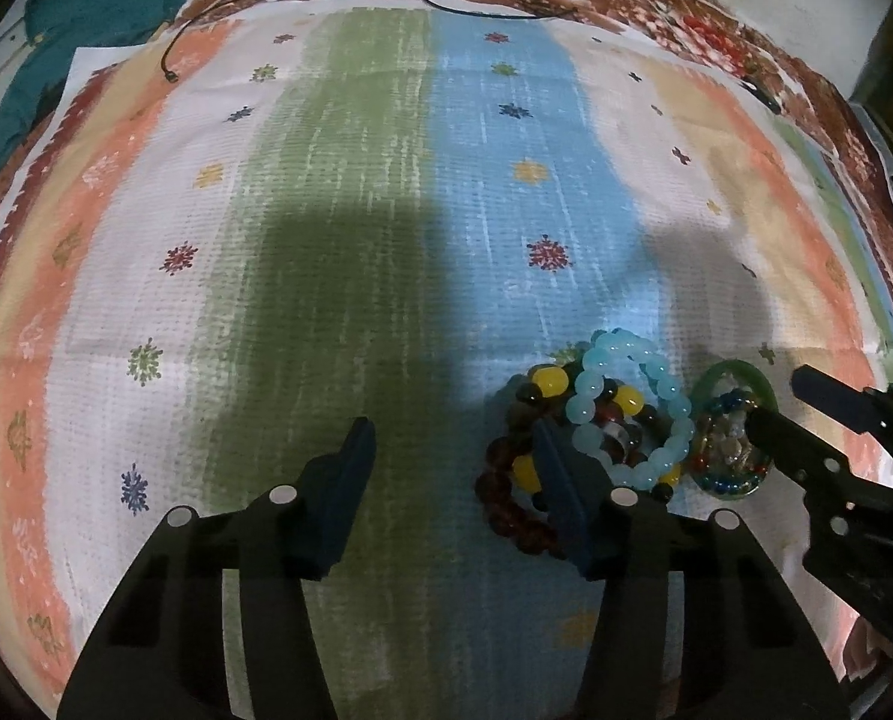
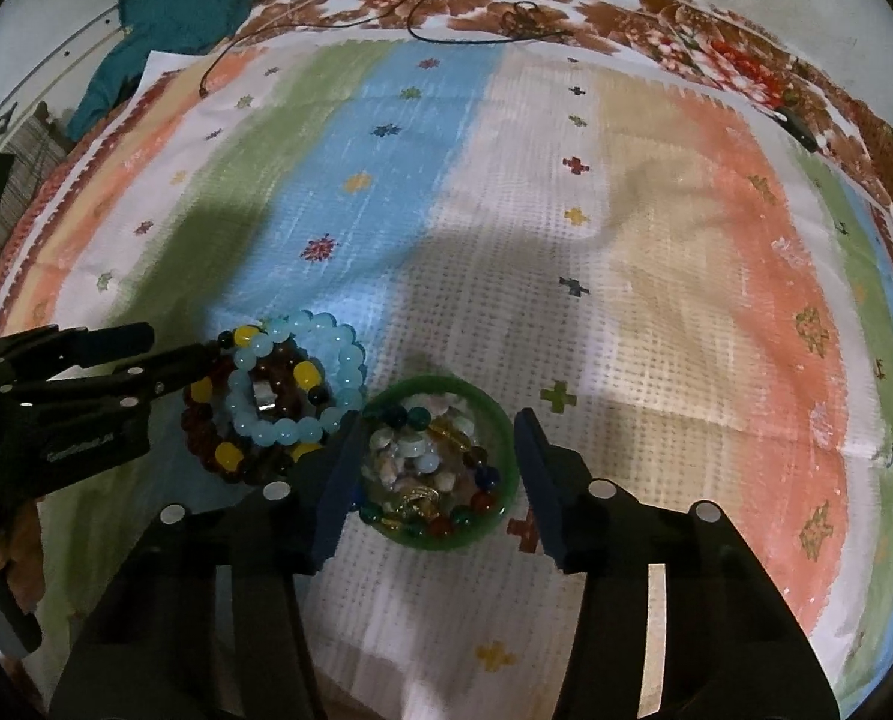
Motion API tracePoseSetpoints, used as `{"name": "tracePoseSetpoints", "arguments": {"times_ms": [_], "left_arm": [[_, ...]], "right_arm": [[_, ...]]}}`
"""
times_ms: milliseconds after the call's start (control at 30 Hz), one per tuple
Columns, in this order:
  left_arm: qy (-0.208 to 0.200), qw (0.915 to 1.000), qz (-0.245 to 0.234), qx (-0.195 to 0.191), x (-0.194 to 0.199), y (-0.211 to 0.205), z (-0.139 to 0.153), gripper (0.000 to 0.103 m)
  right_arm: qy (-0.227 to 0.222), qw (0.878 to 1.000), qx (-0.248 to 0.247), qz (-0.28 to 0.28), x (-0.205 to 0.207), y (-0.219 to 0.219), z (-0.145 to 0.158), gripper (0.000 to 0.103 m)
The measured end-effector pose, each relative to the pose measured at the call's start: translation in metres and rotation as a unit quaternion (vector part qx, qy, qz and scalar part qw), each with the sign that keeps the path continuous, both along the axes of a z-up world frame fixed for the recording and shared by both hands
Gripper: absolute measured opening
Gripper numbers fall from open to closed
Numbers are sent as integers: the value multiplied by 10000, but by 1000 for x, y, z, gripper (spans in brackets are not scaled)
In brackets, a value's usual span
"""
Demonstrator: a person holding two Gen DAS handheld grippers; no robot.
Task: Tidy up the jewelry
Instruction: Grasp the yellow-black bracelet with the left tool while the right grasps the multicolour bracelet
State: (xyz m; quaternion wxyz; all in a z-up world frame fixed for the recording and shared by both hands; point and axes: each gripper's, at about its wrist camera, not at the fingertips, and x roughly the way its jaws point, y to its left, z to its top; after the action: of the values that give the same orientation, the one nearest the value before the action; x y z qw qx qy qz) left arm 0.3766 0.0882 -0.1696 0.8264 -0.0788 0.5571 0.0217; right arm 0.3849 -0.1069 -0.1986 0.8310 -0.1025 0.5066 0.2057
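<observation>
On a striped cloth [image 2: 626, 228] spread over the bed, near its front edge, the right tool [image 2: 434, 450] straddles a green bowl [image 2: 500, 420] of beads, fingers spread wide. The left tool [image 1: 452, 456], also open and empty, noses into stacked bracelets [image 2: 278, 396]. A careless squeeze could tip the bowl or scatter the stack.
</observation>
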Motion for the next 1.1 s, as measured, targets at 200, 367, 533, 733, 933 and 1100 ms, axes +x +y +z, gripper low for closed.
{"name": "tracePoseSetpoints", "arguments": {"times_ms": [200, 367, 533, 733, 933, 1100], "left_arm": [[121, 9998, -156, -43, 2, -6, -3, 50], [142, 9998, -130, -75, 2, -5, -7, 50], [145, 9997, -153, -76, 1, -6, -11, 46], [144, 9997, -189, -27, 2, -7, -13, 40], [138, 9996, -245, -84, 3, -12, -12, 25], [91, 9997, -223, -92, 3, -12, -7, 16]], "right_arm": [[-28, 9999, -127, 109, 3, 5, -8, 50], [-31, 9997, -190, 119, 6, 3, -14, 44], [-31, 9998, -142, 125, 9, 2, -17, 40], [14, 9993, -229, 279, 8, 4, -16, 31], [-107, 9983, -481, 303, 7, 6, -25, 21], [-22, 9992, -351, 196, 12, -1, -24, 12]]}}
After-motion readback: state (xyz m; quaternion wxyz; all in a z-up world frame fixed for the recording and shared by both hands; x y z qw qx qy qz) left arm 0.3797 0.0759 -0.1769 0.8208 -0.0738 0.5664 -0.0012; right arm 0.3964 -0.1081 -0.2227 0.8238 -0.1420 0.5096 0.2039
